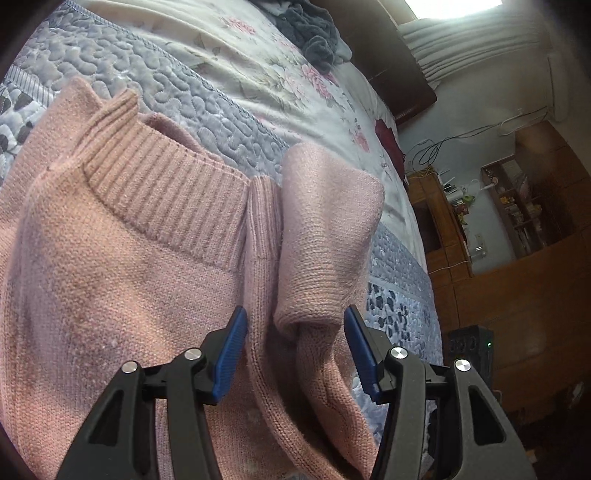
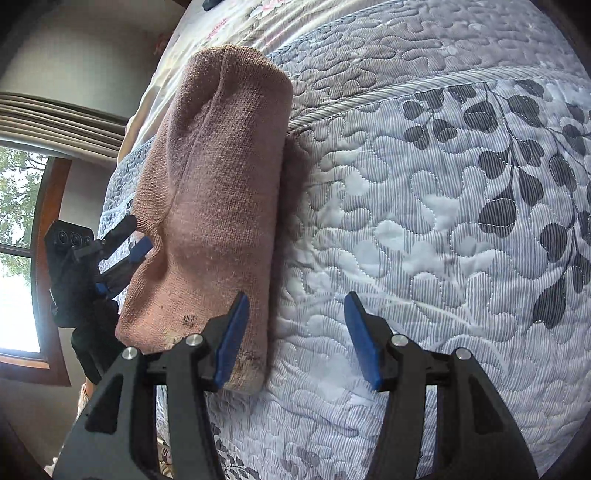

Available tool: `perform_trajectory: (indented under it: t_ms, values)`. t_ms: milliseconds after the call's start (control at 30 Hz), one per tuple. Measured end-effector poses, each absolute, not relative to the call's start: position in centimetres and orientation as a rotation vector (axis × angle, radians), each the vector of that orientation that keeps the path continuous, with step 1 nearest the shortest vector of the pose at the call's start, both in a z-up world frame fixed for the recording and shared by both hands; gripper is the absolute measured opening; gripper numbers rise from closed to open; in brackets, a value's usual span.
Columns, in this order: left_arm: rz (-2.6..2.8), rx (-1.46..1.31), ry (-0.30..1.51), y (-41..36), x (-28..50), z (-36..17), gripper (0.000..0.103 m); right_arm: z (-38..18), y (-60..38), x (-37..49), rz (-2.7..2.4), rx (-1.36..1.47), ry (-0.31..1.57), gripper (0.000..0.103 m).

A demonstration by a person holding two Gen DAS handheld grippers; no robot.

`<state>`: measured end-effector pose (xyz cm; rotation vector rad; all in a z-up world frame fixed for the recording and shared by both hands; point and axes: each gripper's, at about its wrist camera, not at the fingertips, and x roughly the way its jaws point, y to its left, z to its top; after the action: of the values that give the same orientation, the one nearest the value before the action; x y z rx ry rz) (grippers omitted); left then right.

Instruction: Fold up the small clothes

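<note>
Pink sweater (image 1: 122, 266) on quilted bedspread (image 2: 424, 221), both tools (image 1: 295, 347) (image 2: 295, 343) agape.

Quilted leaf-print bedspread (image 2: 424, 221), floral sheet (image 1: 258, 62), dark grey cloth heap (image 1: 310, 29), wooden shelves (image 1: 517, 206), window (image 2: 14, 221).

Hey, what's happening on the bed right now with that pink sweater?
A person is folding a pink knit sweater on a quilted bedspread with two handheld grippers. The left gripper is open, its blue pads straddling a folded-over part of the knit, gripping nothing. The right gripper is open too, over the quilt at the sweater's edge. A dark garment lies farther up the bed.
</note>
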<state>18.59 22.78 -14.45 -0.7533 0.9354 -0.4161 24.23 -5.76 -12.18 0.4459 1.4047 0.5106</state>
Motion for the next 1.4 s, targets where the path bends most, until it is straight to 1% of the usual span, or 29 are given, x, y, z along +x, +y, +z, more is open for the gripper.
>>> perform_trajectory:
  t_ms: [67,100,133,200,300,333,400,533,700,767,800,833,867,900,933,1033,1100,1267,1400]
  values:
    - [-0.421,-0.711,0.917,22.6,18.3,-13.5,0.055,-12.1,-5.2,24.2,0.521,0.436,1.400,0.054]
    - [-0.404,-0.677,0.918,22.4,18.4,-13.1,0.058,-12.1,-5.0,24.2,0.518,0.426,1.398,0.054]
    - [-0.381,-0.650,0.924,22.3,18.6,-13.0,0.066,-12.1,-4.9,24.3,0.515,0.421,1.396,0.054]
    - [-0.341,-0.617,0.951,22.2,19.1,-13.1,0.070,-12.3,-3.6,24.7,0.522,0.434,1.398,0.054]
    - [-0.359,-0.641,0.985,22.8,19.5,-13.6,0.071,-12.2,-3.1,24.6,0.534,0.426,1.398,0.054]
    - [-0.373,-0.659,0.999,22.9,19.6,-13.9,0.077,-12.2,-2.7,24.6,0.535,0.413,1.396,0.054]
    - [-0.420,-0.710,1.032,22.9,20.0,-15.0,0.081,-12.2,-2.2,24.8,0.530,0.396,1.394,0.054]
    - [-0.421,-0.746,1.082,22.5,21.1,-16.7,0.081,-12.6,-0.8,25.2,0.531,0.416,1.402,0.054]
    - [-0.467,-0.718,1.044,21.4,21.8,-15.8,0.081,-13.5,-0.4,25.4,0.521,0.396,1.421,0.054]
    - [-0.484,-0.702,1.045,20.7,22.2,-15.4,0.076,-13.9,-0.4,25.4,0.513,0.400,1.427,0.054]
    - [-0.474,-0.677,1.051,20.3,22.2,-15.3,0.069,-14.0,-0.4,25.5,0.510,0.406,1.430,0.054]
    - [-0.460,-0.646,1.058,19.9,22.3,-15.3,0.053,-14.2,-0.3,25.5,0.508,0.415,1.432,0.054]
    - [-0.448,-0.616,1.069,19.6,22.4,-15.4,0.041,-14.3,-0.4,25.5,0.508,0.423,1.432,0.054]
    - [-0.454,-0.612,1.068,19.5,22.5,-15.4,0.032,-14.4,-0.6,25.5,0.509,0.430,1.433,0.054]
    - [-0.465,-0.629,1.058,19.5,22.4,-15.3,0.027,-14.4,-0.5,25.4,0.509,0.435,1.432,0.054]
    - [-0.497,-0.682,0.996,20.2,21.5,-14.4,0.023,-14.1,-0.5,25.3,0.509,0.425,1.426,0.054]
    - [-0.510,-0.699,0.947,20.8,20.5,-13.3,0.022,-13.7,-0.5,25.3,0.511,0.420,1.419,0.054]
    - [-0.496,-0.697,0.847,23.8,18.0,-10.3,0.022,-12.7,-0.8,24.6,0.537,0.393,1.388,0.054]
    - [-0.450,-0.680,0.808,27.0,16.9,-8.1,0.022,-12.0,0.6,24.2,0.564,0.371,1.376,0.054]
